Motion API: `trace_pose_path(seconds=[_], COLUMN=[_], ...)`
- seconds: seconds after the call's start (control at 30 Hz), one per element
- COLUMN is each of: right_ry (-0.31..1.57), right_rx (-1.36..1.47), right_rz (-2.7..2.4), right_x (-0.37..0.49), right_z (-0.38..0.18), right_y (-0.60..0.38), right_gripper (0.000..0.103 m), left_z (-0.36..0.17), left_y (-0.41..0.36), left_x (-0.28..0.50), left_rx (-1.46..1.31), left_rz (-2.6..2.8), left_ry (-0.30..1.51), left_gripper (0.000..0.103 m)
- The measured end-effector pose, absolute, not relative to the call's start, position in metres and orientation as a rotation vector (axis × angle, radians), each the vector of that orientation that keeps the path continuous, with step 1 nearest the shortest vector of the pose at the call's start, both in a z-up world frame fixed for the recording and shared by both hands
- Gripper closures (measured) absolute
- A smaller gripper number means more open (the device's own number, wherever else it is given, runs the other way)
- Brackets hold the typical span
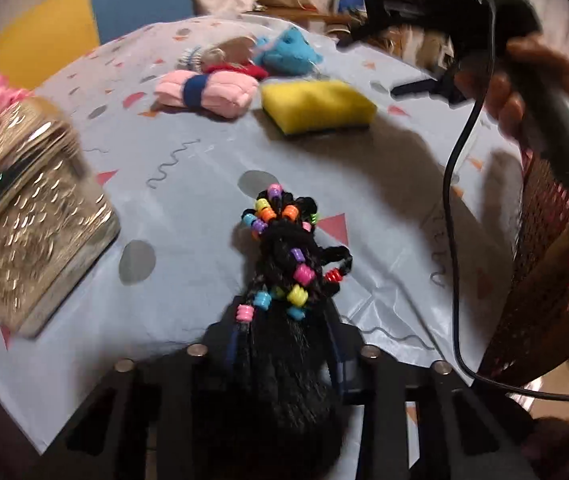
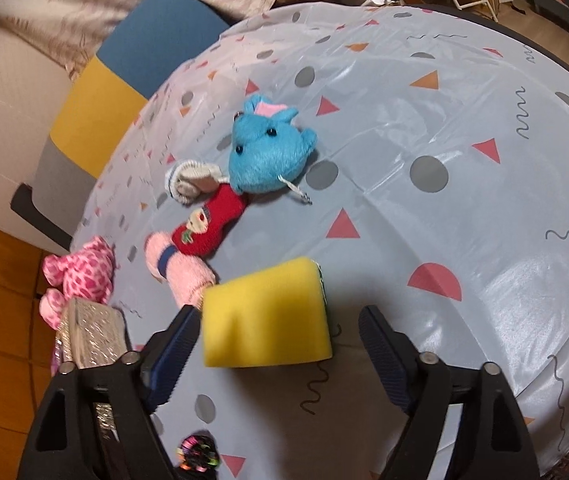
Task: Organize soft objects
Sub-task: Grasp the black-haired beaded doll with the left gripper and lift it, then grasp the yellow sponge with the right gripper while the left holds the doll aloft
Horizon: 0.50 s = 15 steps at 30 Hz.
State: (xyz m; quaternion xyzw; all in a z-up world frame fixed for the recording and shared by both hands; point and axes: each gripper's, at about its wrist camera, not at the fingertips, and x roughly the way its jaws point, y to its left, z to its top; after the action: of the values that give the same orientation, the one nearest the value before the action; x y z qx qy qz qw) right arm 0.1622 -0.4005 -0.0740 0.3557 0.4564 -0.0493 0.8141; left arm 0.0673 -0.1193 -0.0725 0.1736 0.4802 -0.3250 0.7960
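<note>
My left gripper (image 1: 286, 340) is shut on a black braided hair piece (image 1: 288, 264) strung with coloured beads, which sticks out ahead of the jaws over the patterned tablecloth (image 1: 188, 216). My right gripper (image 2: 278, 316) is open and straddles a yellow sponge (image 2: 264, 316) lying on the table. Its left pad is close to the sponge's edge, and the right pad stands clear. The sponge (image 1: 316, 104) also shows in the left wrist view. Behind it lie a pink rolled towel (image 2: 176, 268) with a blue band, a red sock (image 2: 208, 224), a grey sock (image 2: 192, 180) and a blue plush (image 2: 268, 152).
A glittery silver box (image 1: 32, 216) stands at the table's left edge, with a pink plush (image 2: 80, 272) beside it. A dark mesh basket (image 1: 544, 280) sits at the right. A black cable (image 1: 456, 240) hangs from the right gripper, held by a hand (image 1: 524, 92). A blue and yellow chair (image 2: 124, 80) stands behind the table.
</note>
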Motion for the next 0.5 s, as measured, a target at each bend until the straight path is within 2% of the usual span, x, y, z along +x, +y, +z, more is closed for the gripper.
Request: trace_pose_path(seconds=[0.17,0.33,0.5], right_ry=[1.041,1.083,1.168], right_rx=[0.507,-0.060,-0.416], right_rz=[-0.113,0.115,0.253], right_x=[0.179,0.201,0.208], right_z=[-0.068,-0.047,-0.059], right_y=[-0.372,-0.311,-0.275], right_gripper=[0.018,0.017,0.014], left_z=[-0.070,-0.077,-0.081], left_y=[-0.090,-0.061,-0.058], left_x=[0.056,0.048,0.046], left_rx=[0.248,0.125,0.081], left_rz=[-0.640,-0.622,-0.613], left_ry=[1.006,0.984,0.944], left_gripper=[0.077,0.075,0.075])
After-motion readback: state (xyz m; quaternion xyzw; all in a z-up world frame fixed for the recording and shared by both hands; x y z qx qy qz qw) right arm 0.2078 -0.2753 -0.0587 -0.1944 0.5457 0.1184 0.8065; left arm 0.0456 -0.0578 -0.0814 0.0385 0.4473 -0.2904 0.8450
